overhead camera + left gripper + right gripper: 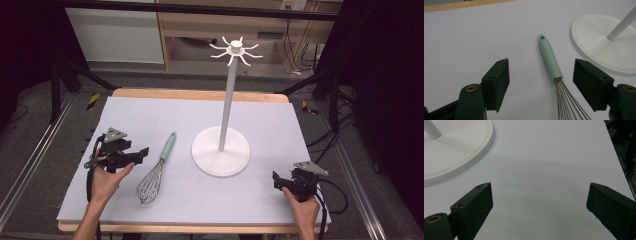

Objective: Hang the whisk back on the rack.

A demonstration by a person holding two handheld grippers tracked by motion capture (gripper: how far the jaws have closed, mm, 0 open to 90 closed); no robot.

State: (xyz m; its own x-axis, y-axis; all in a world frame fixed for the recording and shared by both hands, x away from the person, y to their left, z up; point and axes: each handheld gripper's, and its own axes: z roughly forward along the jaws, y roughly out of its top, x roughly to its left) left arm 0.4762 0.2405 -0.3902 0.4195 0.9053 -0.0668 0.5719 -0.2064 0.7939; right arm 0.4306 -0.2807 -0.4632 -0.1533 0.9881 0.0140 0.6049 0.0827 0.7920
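A whisk point(156, 170) with a mint-green handle and wire head lies on the pale mat, handle pointing away from me. In the left gripper view the whisk point(550, 60) lies ahead, its wires running down between the jaws. My left gripper point(143, 151) is open just left of the whisk; its jaws stand wide apart with nothing held point(541, 82). A white stand point(221, 150) with a round base, tall pole and hooked top rises mid-table. My right gripper point(275, 180) is open near the front right, empty point(539, 200), with the stand's base point(461, 152) at its upper left.
The pale mat point(150, 115) covers a wooden table. Metal frame rails and cables run along both sides on the floor. A wooden shelf unit point(200, 30) stands beyond the table's far edge.
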